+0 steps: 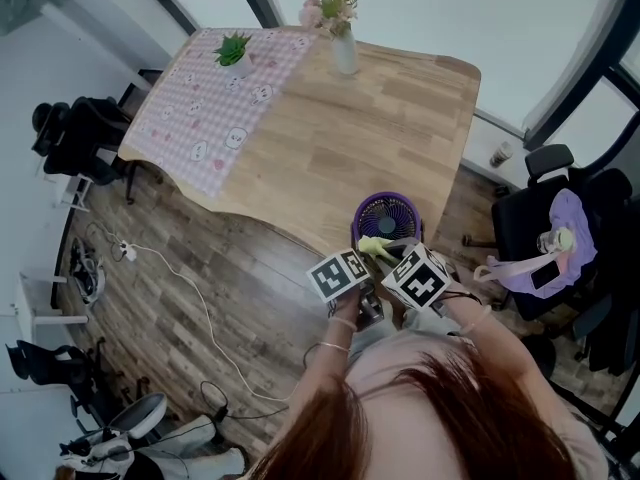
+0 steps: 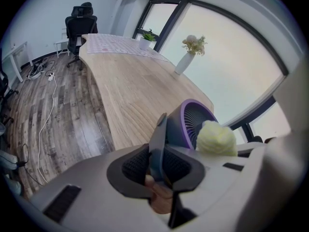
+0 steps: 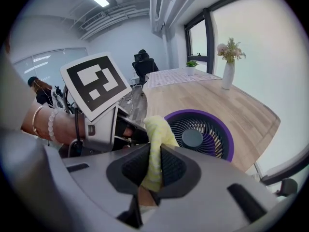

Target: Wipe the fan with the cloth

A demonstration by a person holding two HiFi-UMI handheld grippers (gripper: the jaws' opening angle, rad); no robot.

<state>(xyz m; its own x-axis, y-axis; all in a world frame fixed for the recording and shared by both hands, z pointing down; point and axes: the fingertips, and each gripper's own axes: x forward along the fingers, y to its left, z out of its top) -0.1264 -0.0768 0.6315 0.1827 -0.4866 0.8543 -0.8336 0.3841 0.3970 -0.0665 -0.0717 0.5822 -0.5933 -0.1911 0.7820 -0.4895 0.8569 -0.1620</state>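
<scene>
Yellow cloth sits pinched in the right gripper, beside the purple fan on the wooden table's near edge. The left gripper clamps its dark stand, apparently steadying it.

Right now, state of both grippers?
Left gripper: closed on a thin dark part of the fan.
Right gripper: closed on the yellow cloth.

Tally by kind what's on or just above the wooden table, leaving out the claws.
Fan: 1
Yellow cloth: 1
Vase of flowers: 1
Potted plant: 1
Checked tablecloth: 1
Total: 5
</scene>
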